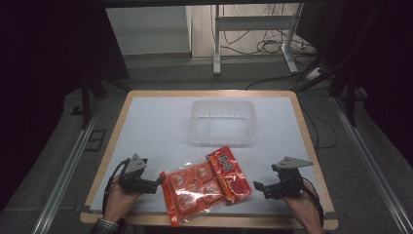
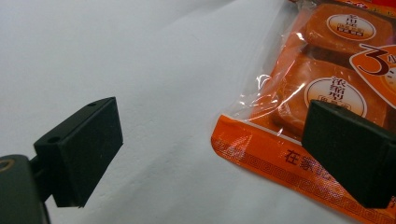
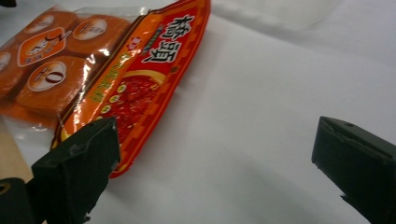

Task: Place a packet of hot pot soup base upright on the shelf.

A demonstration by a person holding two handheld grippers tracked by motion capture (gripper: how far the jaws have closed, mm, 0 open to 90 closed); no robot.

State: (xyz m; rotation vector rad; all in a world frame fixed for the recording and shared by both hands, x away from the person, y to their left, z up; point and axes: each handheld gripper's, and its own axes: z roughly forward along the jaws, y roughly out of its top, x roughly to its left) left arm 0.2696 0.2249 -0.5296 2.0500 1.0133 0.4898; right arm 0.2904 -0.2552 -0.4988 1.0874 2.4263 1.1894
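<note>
High view: one orange packet (image 1: 207, 187), one clear tub (image 1: 223, 123); two hand-held grippers, left (image 1: 159, 181), right (image 1: 257, 185), both agape

White table (image 1: 146, 126) bears orange packet (image 1: 207, 187), seemingly clear tub (image 1: 223, 123).

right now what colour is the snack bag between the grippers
Orange and red snack bag with a clear window, best in the right gripper view.

An orange snack packet (image 3: 135, 79) is being shown lying flat on the white desk (image 3: 261, 121), its clear window revealing round orange cakes (image 3: 51, 84). The right tongs (image 3: 210, 168) are being held wide apart above the desk, one jaw overlapping the packet's near corner, nothing being gripped between them.
</note>
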